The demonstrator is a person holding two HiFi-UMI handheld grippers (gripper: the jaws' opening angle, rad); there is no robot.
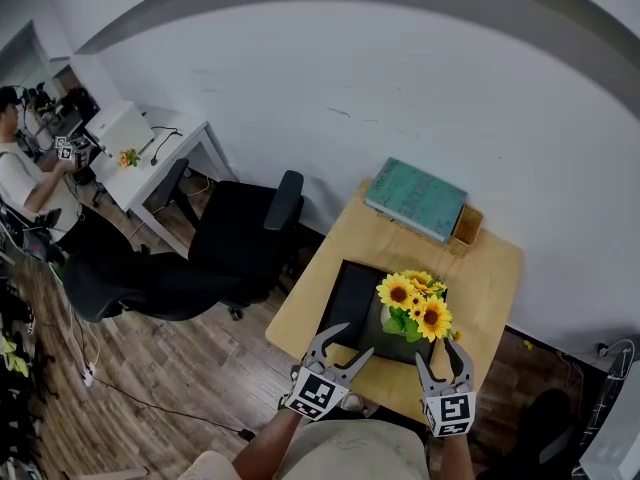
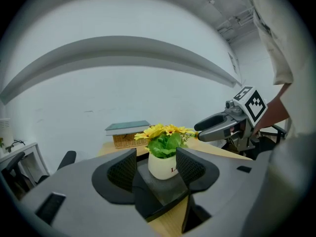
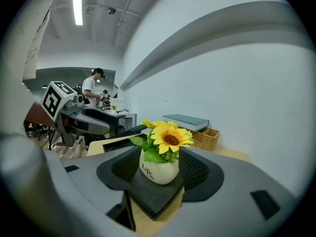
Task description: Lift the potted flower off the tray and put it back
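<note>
Around it: a pale wooden counter sits against the white wall. At its far end a teal book lies flat on a small wicker basket. A black office chair stands just off the counter's left side. Well beyond it, a person sits at a white desk.
In the way: the tray's near edge lies between the two hand-held grippers and the pot. The blooms spread wider than the pot and overhang its rim.
Where it is: the potted flower stands on the right half of a black tray in the middle of the counter.
Left hand-held gripper: jaws spread, tips at the tray's near edge, left of the pot and not touching it.
Right hand-held gripper: jaws spread, just short of the tray's near right edge and clear of the pot.
From each gripper's own view: the pot shows in the gap between the jaws, with space on both sides.
Axis: the pot stands upright with its long axis vertical. The flower heads face up and outward.
Facing: the dark "Life" lettering is turned towards the right hand-held gripper.
Look: a small, rounded white pot, glossy. It holds yellow sunflowers with brown centres and broad green leaves that fold over the rim.
</note>
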